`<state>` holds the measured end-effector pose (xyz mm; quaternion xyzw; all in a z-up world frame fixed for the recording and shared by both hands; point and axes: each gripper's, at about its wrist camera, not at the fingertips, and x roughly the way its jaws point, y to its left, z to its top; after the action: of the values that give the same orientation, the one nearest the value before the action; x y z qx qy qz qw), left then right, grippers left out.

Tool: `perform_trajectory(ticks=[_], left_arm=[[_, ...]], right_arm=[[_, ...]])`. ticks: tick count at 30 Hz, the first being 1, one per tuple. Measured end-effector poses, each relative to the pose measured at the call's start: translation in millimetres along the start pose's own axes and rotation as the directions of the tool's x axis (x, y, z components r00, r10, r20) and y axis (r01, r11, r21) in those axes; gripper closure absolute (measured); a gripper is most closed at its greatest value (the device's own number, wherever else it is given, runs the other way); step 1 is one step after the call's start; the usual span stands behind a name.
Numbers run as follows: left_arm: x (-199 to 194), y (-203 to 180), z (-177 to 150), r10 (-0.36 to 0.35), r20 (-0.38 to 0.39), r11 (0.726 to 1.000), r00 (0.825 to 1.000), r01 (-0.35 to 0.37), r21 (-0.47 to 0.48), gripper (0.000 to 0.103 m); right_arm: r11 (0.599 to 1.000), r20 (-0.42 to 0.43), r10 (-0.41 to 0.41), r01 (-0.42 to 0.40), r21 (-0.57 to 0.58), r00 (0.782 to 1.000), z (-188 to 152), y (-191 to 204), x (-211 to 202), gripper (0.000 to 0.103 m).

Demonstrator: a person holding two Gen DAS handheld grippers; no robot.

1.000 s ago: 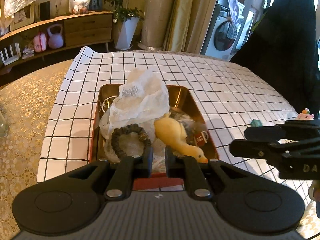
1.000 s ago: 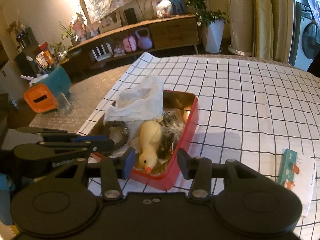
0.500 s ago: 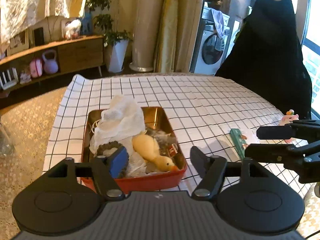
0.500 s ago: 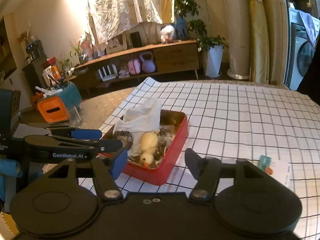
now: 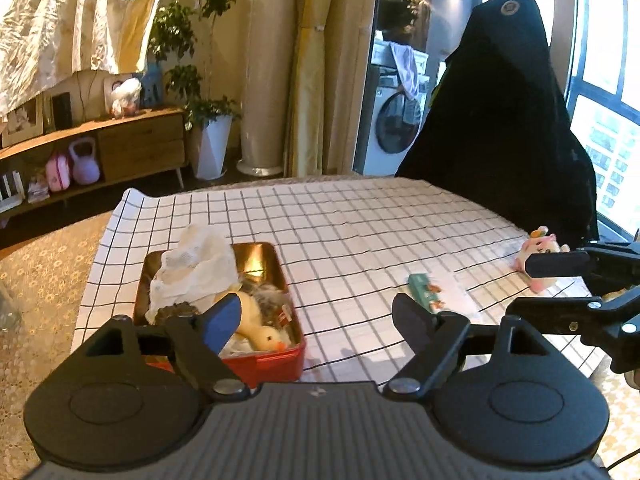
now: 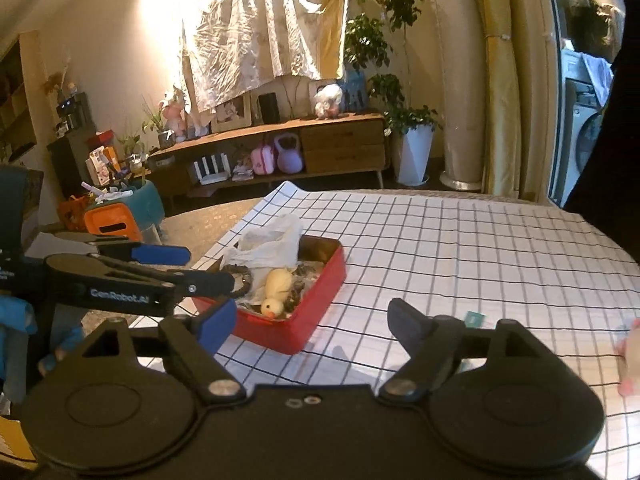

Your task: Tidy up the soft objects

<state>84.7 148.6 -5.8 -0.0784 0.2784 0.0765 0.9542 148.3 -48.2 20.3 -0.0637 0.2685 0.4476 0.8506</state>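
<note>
Both grippers have lifted back from the red tin [image 5: 276,364] since a moment ago, and the left gripper [image 5: 316,316], pinched near the hair scrunchie then, is now spread wide and empty. The right gripper [image 6: 310,320] is likewise spread, holding nothing. The tin sits at eleven o'clock from each, holding the yellow rubber duck [image 5: 256,328], white cloth [image 5: 196,272] and scrunchie. A pink plush toy [image 5: 540,252] lies loose at two o'clock from the left gripper, just beyond the right one's fingers, so the right looks nearer. The teal packet [image 5: 424,290] lies lengthwise, pointing away. The left gripper's arm reads "GenRobot.AI".
</note>
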Motion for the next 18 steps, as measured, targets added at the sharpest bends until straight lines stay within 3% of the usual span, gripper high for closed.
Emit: perform_trajectory(ticks=[18], left_arm=[[-29, -47, -13, -0.036, 0.039, 0.999, 0.999, 0.037, -0.019, 0.013]], right_arm=[[0.994, 0.115, -0.107, 0.107, 0.01, 0.988, -34, -17, -54, 0.01]])
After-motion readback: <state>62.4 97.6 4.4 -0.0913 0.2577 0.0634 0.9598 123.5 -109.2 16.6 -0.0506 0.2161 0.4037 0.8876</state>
